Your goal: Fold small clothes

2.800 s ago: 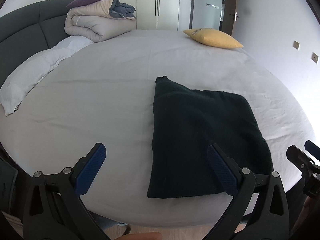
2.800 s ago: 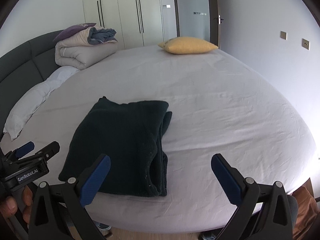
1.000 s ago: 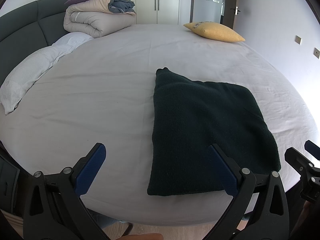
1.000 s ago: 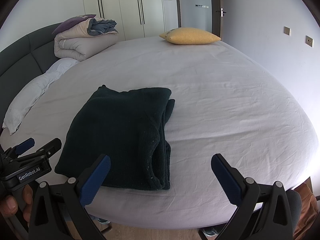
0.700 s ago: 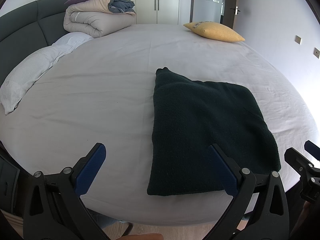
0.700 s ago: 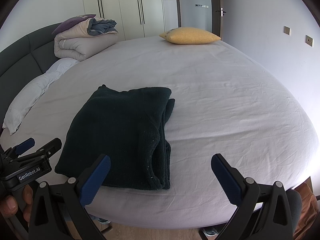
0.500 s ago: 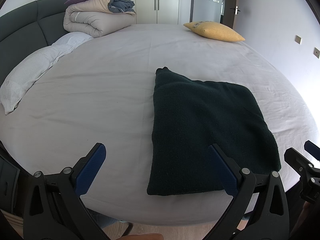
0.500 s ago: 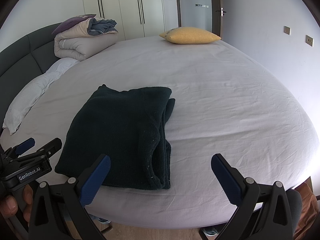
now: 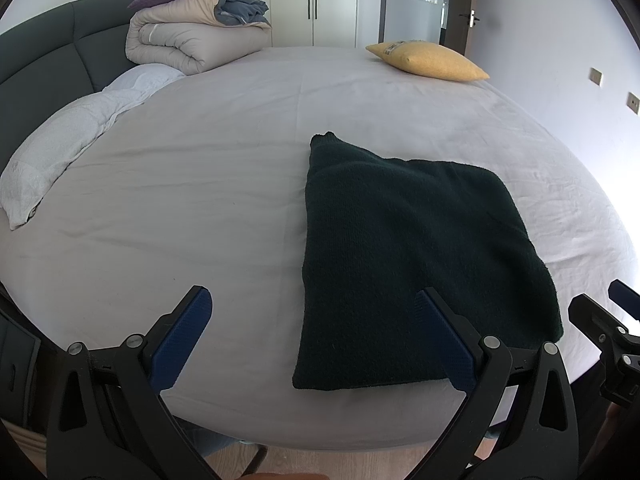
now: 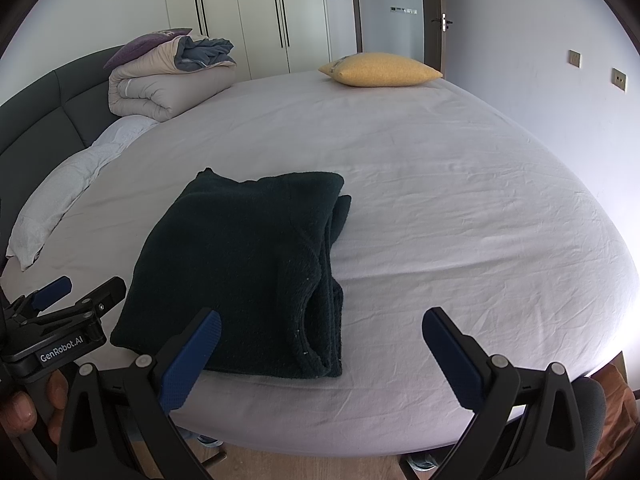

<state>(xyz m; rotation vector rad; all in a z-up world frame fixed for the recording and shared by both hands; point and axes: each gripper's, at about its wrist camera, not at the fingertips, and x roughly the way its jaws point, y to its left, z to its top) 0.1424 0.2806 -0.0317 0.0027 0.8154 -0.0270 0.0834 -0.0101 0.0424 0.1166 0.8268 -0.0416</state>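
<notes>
Counting things up: one dark green sweater (image 9: 416, 256), folded into a rectangle, two hand-held grippers, one yellow pillow (image 9: 428, 61) and one rolled duvet (image 9: 192, 42). That sweater lies flat on the bed (image 9: 200, 184) near its front edge, long axis running roughly 6 to 12 o'clock in the left wrist view, stacked fold edges facing 3 o'clock. The left hand-held gripper (image 9: 308, 334) and right hand-held gripper (image 10: 320, 344) both hover spread wide, grasping nothing.
</notes>
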